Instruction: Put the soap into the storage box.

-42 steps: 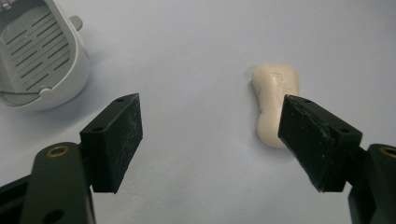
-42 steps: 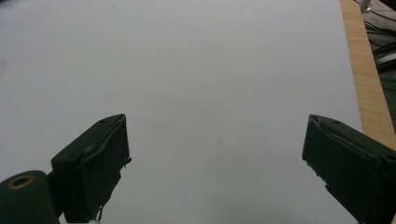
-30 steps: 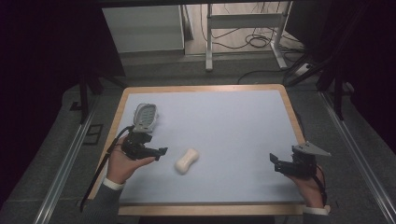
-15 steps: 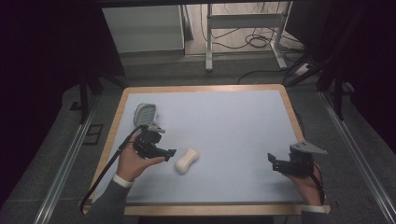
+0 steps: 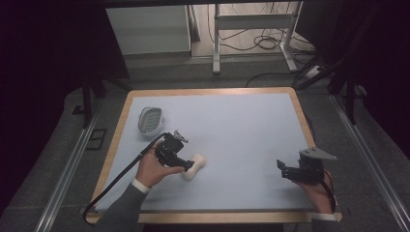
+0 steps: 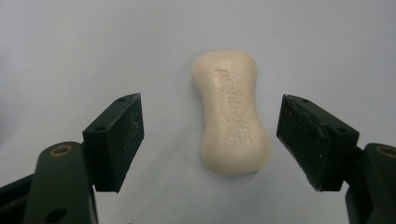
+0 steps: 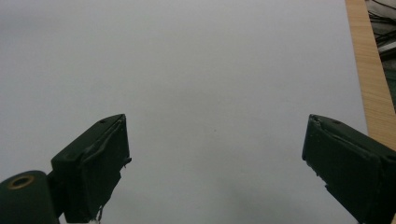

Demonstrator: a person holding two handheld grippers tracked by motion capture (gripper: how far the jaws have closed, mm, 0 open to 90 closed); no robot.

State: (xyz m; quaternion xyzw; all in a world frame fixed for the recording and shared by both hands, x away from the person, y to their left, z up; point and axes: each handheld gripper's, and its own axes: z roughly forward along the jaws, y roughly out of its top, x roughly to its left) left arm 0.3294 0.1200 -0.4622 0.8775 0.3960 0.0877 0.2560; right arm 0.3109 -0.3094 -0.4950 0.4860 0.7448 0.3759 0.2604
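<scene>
**Soap bar between spread jaws on the pale mat**

Soap bar (image 6: 232, 112) lay flat on the pale blue mat (image 5: 241, 125), toward the near left part of the table, and sat between the two black jaws of the left gripper (image 6: 210, 140) without touching either. Those jaws stood released, wide apart, one on each side of the bar's waist. In the high view the bar (image 5: 194, 166) lay just beyond the left gripper (image 5: 186, 166), which a hand (image 5: 150, 169) in a grey sleeve held low over the mat.

Nothing stood between the jaws and the bar. A soap dish (image 5: 150, 120) rested farther back near the left edge, apart from the bar. The right gripper (image 5: 285, 170) was well away at the near right corner, its jaws also released and spread over bare mat, with the wooden table rim (image 7: 369, 88) beside it.

The bar was cream-coloured, smooth and matte, pinched in the middle and rounded at both ends, with raised lettering pressed into its top. The dish was an oval with a ribbed grey inside and a paler rim. The jaw pads were blocky, black and scuffed.
</scene>
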